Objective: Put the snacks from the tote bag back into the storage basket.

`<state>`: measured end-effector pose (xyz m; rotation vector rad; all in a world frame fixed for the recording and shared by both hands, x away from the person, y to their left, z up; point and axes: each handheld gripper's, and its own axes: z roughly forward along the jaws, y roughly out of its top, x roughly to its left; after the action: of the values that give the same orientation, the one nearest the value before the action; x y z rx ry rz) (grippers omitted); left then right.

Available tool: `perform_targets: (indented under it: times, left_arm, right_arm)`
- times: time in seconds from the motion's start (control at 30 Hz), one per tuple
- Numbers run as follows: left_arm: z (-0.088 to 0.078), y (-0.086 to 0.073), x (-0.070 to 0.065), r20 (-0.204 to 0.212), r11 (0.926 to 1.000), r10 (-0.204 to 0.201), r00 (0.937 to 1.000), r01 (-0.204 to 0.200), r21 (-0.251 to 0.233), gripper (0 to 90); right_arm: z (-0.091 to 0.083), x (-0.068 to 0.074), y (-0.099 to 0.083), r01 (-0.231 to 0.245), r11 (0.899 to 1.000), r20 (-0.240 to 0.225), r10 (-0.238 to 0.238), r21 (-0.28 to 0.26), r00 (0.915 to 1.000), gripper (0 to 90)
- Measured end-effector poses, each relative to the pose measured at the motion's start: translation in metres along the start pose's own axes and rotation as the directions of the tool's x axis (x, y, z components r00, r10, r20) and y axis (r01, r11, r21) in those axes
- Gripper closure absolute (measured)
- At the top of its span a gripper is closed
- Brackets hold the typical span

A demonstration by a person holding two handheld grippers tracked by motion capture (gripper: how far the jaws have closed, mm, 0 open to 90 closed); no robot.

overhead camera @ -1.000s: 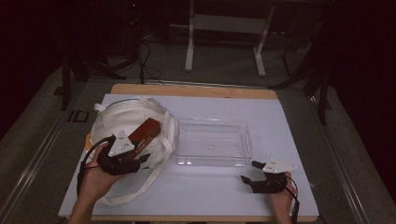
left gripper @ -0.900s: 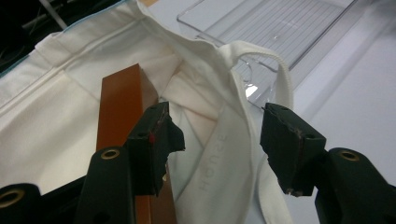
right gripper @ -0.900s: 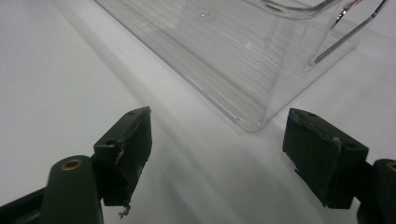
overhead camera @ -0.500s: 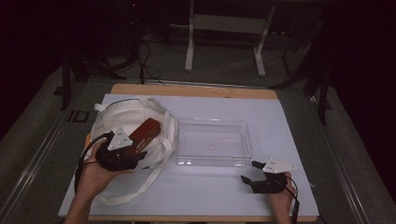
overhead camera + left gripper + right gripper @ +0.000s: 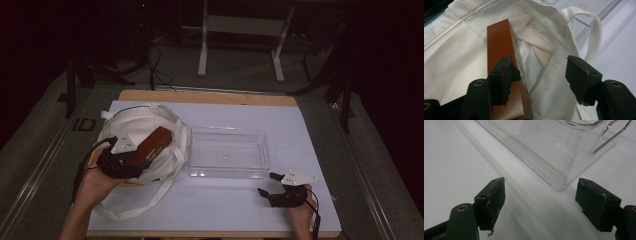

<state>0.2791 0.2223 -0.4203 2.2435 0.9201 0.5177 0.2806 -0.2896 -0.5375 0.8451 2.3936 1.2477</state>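
A white cloth tote bag (image 5: 142,122) lies open on the left of the table with a long orange-brown box (image 5: 156,140) inside it. My left gripper (image 5: 141,156) is at the bag's mouth, open, at the near end of the box. In the left gripper view the box (image 5: 501,47) runs under the left jaw, and the left gripper (image 5: 544,80) has bag fabric (image 5: 456,57) showing between its jaws. My right gripper (image 5: 266,184) rests open near the front right, just off the clear tray's corner (image 5: 559,186), with bare table between the jaws of the right gripper (image 5: 541,202).
A clear plastic tray (image 5: 260,150) stands empty at the table's middle, right of the bag. The bag's handles (image 5: 150,197) trail toward the front edge, and one handle loop (image 5: 596,32) lies beside the tray. A white mat (image 5: 310,130) covers the tabletop.
My left gripper has edged forward into the bag toward the box. The right gripper has stayed still.
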Motion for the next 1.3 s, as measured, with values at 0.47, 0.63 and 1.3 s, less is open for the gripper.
perform_targets:
  times: [0.47, 0.63, 1.3]
  left_arm:
    - [0.008, 0.003, 0.014, -0.009, 0.9967, -0.037, 0.9993, 0.037, 0.072, 38.1]
    - [0.012, 0.001, 0.019, -0.012, 0.9937, -0.049, 0.9987, 0.050, 0.100, 38.0]
    - [0.023, -0.001, 0.035, -0.032, 0.9709, -0.096, 0.9948, 0.101, 0.217, 36.9]
  right_arm:
    - [0.000, 0.000, 0.000, -0.001, 1.000, -0.001, 0.001, -0.001, 1.0000, 23.9]
    - [0.000, 0.000, 0.000, -0.001, 1.000, -0.001, 0.001, -0.002, 1.0000, 23.9]
    - [0.000, 0.000, 0.000, 0.005, 1.000, 0.002, -0.005, 0.003, 1.0000, 23.8]
